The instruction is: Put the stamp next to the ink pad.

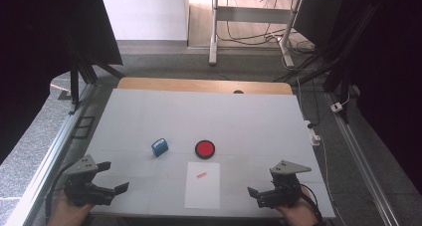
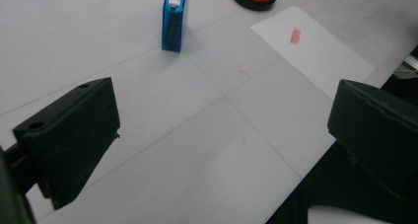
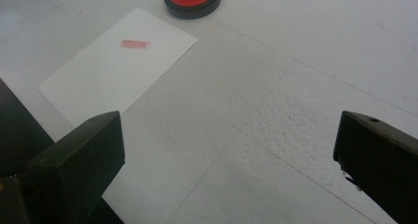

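The small blue rectangular plastic stamp [image 1: 159, 147] stands upright on the white desk [image 1: 249, 121], left of the round red ink pad [image 1: 204, 149], ahead and inward of the wide-open, empty left tongs [image 1: 113, 178], clearly nearer them than the equally wide-open right tongs [image 1: 255, 195]

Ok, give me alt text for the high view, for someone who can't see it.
A white sheet of paper bearing a small red stamp mark lies on a pale table, with a blue stamp and a round red ink pad just beyond it. The left gripper and right gripper rest open at the near corners.
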The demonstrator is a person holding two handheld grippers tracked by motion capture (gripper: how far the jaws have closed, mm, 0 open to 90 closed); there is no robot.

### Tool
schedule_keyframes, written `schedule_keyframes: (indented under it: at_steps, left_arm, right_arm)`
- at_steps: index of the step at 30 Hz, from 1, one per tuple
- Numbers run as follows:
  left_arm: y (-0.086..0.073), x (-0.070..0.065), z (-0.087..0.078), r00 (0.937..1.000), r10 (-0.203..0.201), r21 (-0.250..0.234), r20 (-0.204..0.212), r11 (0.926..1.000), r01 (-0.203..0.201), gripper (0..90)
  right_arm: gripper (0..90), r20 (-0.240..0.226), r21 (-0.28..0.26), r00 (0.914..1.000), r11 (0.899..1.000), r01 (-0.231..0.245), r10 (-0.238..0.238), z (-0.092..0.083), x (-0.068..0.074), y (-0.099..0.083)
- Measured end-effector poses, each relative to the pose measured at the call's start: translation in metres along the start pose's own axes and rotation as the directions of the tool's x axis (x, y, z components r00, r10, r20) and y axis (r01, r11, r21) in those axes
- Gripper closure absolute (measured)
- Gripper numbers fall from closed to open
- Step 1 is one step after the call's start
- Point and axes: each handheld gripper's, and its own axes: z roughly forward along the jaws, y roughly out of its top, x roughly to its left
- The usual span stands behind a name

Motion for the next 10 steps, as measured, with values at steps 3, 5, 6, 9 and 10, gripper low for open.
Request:
schedule_keyframes:
  at_steps: [3, 5, 6, 9, 10]
  left_arm:
    - [-0.0036, 0.0000, -0.0013, 0.9990, 0.001, 0.025, -0.044, 0.9997, 0.000, 0.0]
    - [-0.0044, -0.0006, -0.0022, 0.9985, -0.001, 0.025, -0.054, 0.9997, 0.003, 0.0]
    - [-0.0045, -0.0007, -0.0019, 0.9981, -0.002, 0.032, -0.062, 0.9995, 0.004, 0.0]
    - [-0.0038, -0.0009, -0.0004, 0.9980, -0.002, 0.045, -0.064, 0.9990, 0.005, 0.0]
    - [-0.0034, -0.0005, 0.0000, 0.9981, -0.003, 0.046, -0.061, 0.9989, 0.006, 0.0]
  right_arm:
    - [0.0, 0.001, 0.001, 1.0000, 1.000, 0.000, 0.000, 0.0000, 0.0003, -0.0001]
    - [0.0, 0.001, 0.001, 1.0000, 1.000, 0.000, 0.000, 0.0000, 0.0002, -0.0001]
    - [0.0, 0.001, 0.003, 1.0000, 1.000, 0.000, 0.000, 0.0001, 0.0003, -0.0001]
    - [0.0, 0.007, 0.005, 1.0000, 1.000, 0.003, -0.004, 0.0004, 0.0008, -0.0001]
    - [0.0, 0.009, 0.007, 0.9999, 1.000, 0.008, -0.008, 0.0006, 0.0008, -0.0002]
